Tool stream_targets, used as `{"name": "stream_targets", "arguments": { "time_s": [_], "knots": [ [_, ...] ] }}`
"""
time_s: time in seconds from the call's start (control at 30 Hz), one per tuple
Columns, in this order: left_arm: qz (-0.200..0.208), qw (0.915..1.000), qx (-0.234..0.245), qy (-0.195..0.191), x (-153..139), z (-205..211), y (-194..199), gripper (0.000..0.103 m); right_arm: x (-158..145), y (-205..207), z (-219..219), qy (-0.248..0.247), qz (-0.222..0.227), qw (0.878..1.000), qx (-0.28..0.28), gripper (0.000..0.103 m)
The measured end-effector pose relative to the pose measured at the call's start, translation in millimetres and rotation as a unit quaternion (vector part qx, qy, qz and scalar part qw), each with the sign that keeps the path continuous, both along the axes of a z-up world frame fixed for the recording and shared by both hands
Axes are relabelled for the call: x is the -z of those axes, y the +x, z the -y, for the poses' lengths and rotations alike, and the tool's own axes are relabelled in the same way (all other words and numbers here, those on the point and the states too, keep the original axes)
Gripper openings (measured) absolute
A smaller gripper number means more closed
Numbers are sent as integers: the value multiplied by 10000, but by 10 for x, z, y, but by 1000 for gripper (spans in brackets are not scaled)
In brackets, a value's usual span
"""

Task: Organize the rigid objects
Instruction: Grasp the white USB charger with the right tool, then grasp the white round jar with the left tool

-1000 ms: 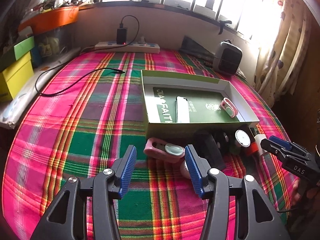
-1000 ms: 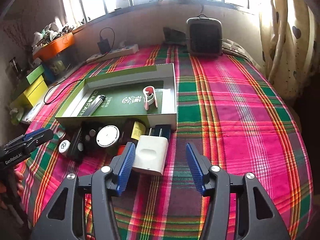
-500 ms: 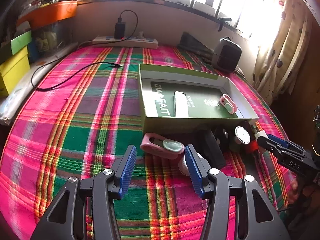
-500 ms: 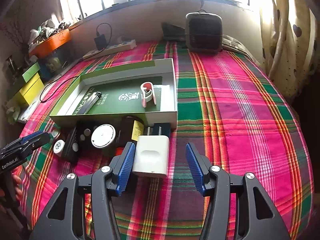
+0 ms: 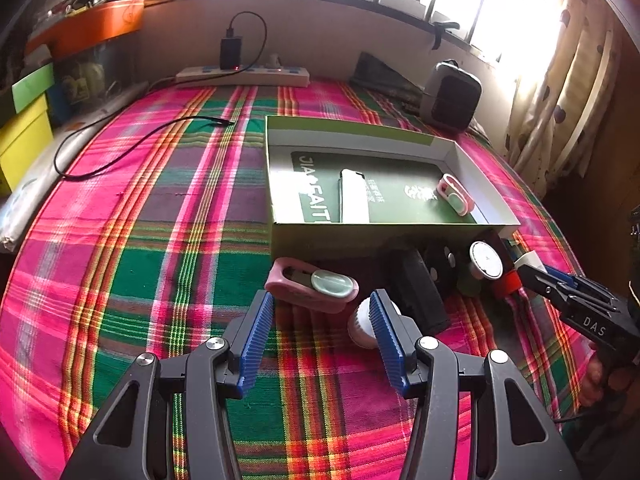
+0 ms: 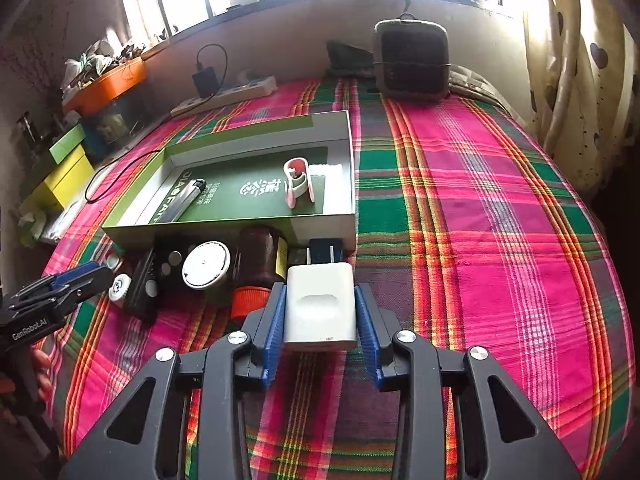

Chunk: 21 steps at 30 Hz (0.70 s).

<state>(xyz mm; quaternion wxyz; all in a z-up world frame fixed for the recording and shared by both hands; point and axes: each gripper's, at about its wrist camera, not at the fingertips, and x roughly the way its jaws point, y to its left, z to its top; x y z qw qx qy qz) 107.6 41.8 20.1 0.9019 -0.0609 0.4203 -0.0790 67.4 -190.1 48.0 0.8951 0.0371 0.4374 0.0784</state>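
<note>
A shallow green box (image 5: 372,133) (image 6: 256,226) lies on the plaid cloth and holds a lighter (image 5: 354,197) and a pink clip (image 5: 456,194). My right gripper (image 6: 320,308) is shut on a white charger plug (image 6: 320,304) in front of the box. My left gripper (image 5: 318,340) is open, just short of a pink case (image 5: 310,285) and a white round cap (image 5: 362,326). A black remote (image 5: 420,290), a round white tin (image 6: 206,265) and a brown bottle (image 6: 256,270) lie along the box front.
A power strip with a charger (image 5: 244,74) and a loose black cable (image 5: 132,142) lie at the back left. A grey heater (image 6: 412,60) stands at the back. Yellow and orange boxes (image 5: 24,136) sit to the left. Curtains hang at the right.
My right gripper has moved forward and closed on the white charger plug. My left gripper has edged closer to the pink case and stays open.
</note>
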Motion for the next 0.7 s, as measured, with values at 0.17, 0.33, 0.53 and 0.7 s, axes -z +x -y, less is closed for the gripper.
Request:
{"name": "stream_targets", "arguments": {
  "time_s": [0.17, 0.33, 0.53, 0.7],
  "knots": [
    [3, 10000, 9, 38, 7, 24, 37, 51, -17, -26, 67, 35, 52, 9999, 81, 35],
    [8, 9999, -22, 116, 3, 31, 37, 53, -34, -41, 137, 7, 100, 9998, 187, 35],
    [-6, 9998, -38, 200, -8, 53, 28, 53, -12, -33, 154, 65, 74, 9998, 173, 35],
    [-13, 9997, 0, 224, -12, 128, 37, 53, 14, -26, 191, 143, 45, 9997, 204, 35]
  ]
}}
